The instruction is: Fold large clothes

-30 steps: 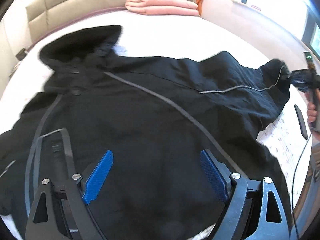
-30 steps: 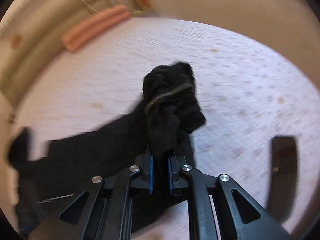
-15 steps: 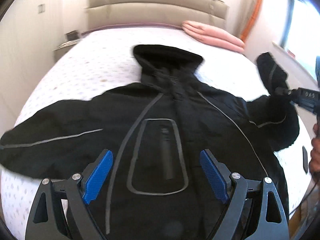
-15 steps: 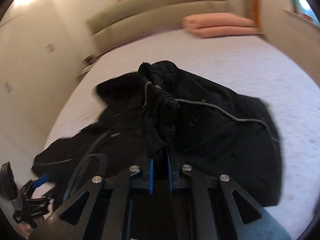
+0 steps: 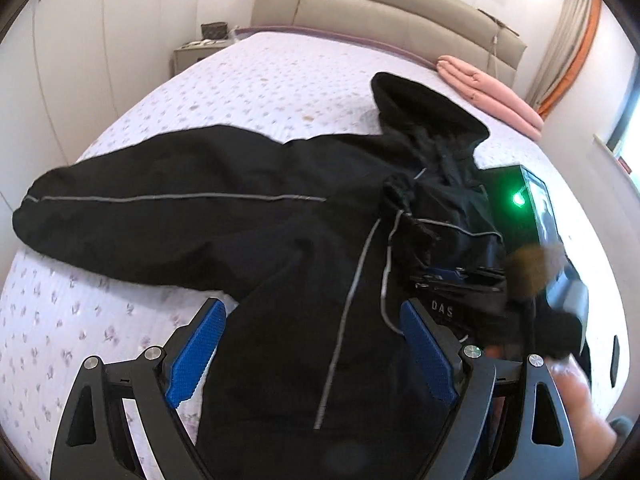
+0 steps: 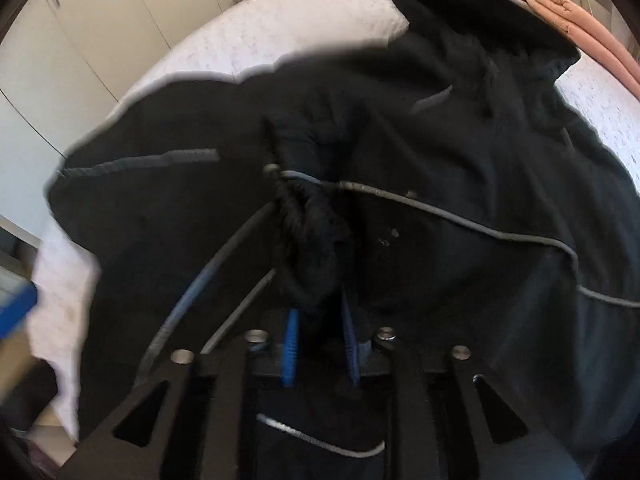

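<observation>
A black hooded jacket (image 5: 248, 216) with thin grey piping lies front-up on the bed, hood toward the headboard. One sleeve (image 5: 120, 208) stretches out to the left. My right gripper (image 6: 320, 344) is shut on the cuff of the other sleeve (image 6: 308, 248) and holds it over the jacket's chest; the gripper also shows in the left wrist view (image 5: 456, 280). My left gripper (image 5: 316, 356) is open and empty, jaws wide, just above the jacket's lower body.
The bed (image 5: 240, 76) has a white floral sheet and a beige headboard (image 5: 380, 12). Folded pink bedding (image 5: 488, 92) lies near the headboard at right. A nightstand (image 5: 196, 50) stands at the back left. A dark flat object (image 5: 614, 360) lies at the right edge.
My right gripper has carried the sleeve cuff from the bed's right side inward over the jacket's chest. My left gripper has swung to the left and stayed open.
</observation>
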